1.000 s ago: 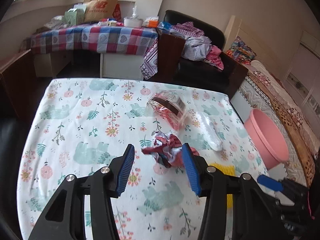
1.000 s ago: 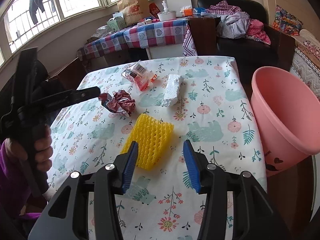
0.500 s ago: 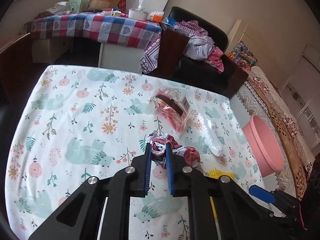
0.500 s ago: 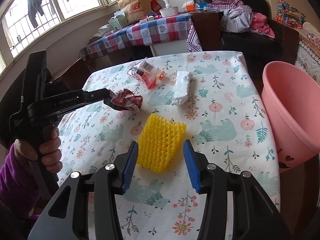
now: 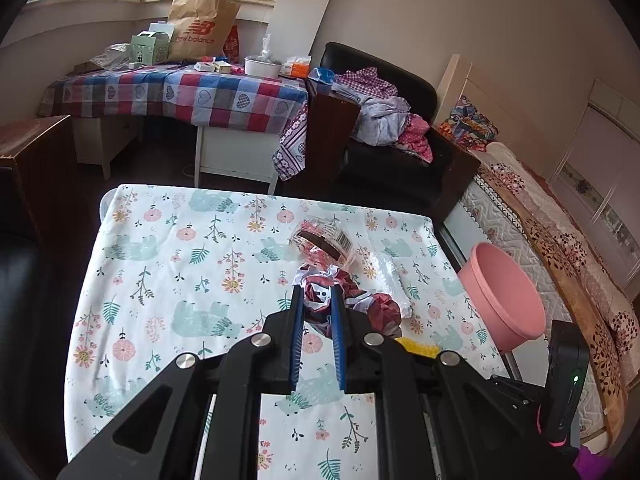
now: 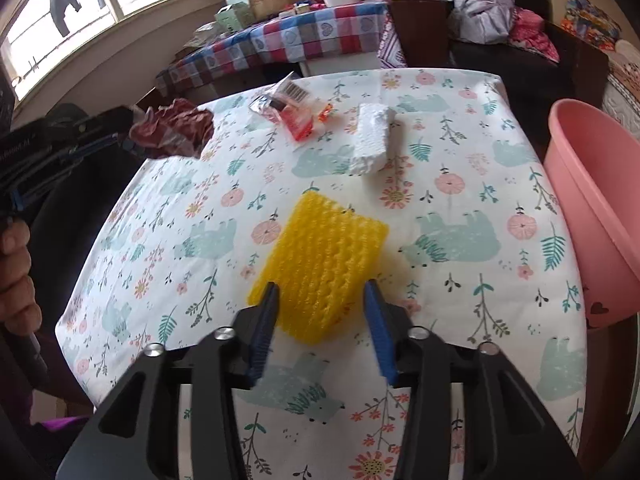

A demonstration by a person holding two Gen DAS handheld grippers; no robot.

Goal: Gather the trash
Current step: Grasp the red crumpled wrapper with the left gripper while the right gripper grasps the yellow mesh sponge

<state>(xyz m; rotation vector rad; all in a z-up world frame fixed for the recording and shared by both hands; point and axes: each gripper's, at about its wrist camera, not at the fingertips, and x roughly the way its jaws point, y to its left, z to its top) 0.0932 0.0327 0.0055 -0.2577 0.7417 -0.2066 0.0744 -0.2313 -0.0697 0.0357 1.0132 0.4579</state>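
The brown paper bag [image 5: 202, 26] reads "new balance" in red

We see a crumpled red-and-white wrapper [image 5: 320, 294] lifted above the table [image 6: 460, 184]; on the table lie a yellow foam net [image 6: 324, 256], a white foam block [image 6: 372, 140] and a clear packet [image 6: 288, 108]

Crumpled dark-red and white wrapper [image 5: 320, 294]: glossy, creased foil-like film.
Yellow netted foam sleeve [image 6: 320, 260]: matt, bumpy.
White foam block [image 6: 373, 142]: matt, grainy.
Pink plastic basin [image 6: 596, 208]: smooth.
Tabletop [image 6: 460, 240]: matt floral printed cloth.
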